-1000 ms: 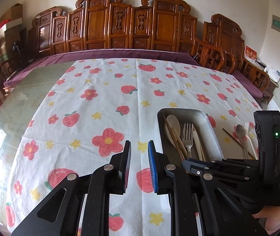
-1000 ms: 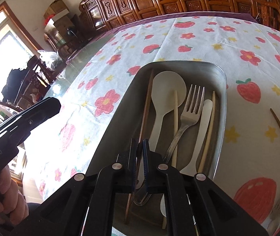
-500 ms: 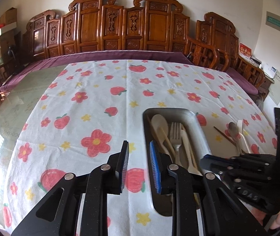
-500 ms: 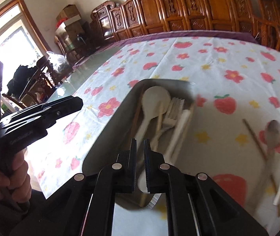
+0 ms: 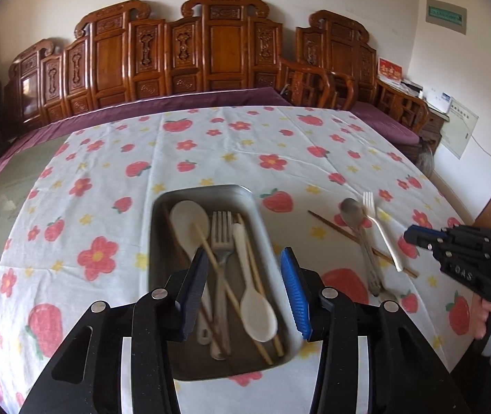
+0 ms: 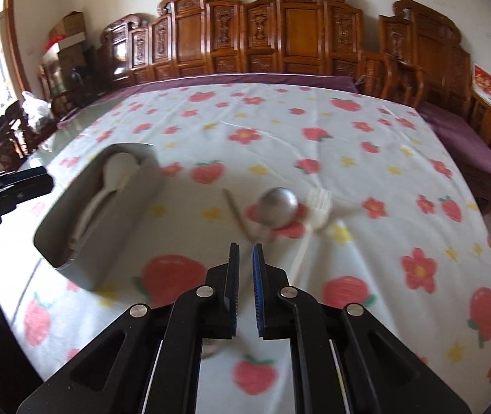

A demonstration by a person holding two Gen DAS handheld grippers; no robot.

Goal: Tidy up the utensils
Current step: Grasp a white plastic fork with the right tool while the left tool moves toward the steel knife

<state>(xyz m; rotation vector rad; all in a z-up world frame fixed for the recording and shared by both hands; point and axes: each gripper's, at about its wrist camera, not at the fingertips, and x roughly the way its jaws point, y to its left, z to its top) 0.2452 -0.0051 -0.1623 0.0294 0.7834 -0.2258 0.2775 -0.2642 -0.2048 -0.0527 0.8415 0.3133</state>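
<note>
The right gripper (image 6: 244,276) hovered nearly closed, empty; the metal spoon (image 6: 277,206) (slick, stiff) probably wanted a mid-handle pinch.

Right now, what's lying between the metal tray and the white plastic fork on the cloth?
A chopstick and a metal spoon, between tray and fork; the left wrist view shows it.

Matt grey metal tray (image 5: 162,241), brushed, dull sheen on the walls. Inside: smooth white plastic spoons (image 5: 257,310), a shiny steel fork (image 5: 221,231), pale wooden chopsticks (image 5: 207,252). On the cloth: glossy rounded metal spoon (image 6: 277,206), white plastic fork (image 6: 318,208), brown wooden chopstick (image 5: 331,226). Soft, creased white cotton tablecloth printed with strawberries and flowers (image 5: 211,145). Ribbed blue rubber pads (image 5: 295,296) on matt black plastic. Polished carved reddish wooden chairs (image 5: 224,45).
</note>
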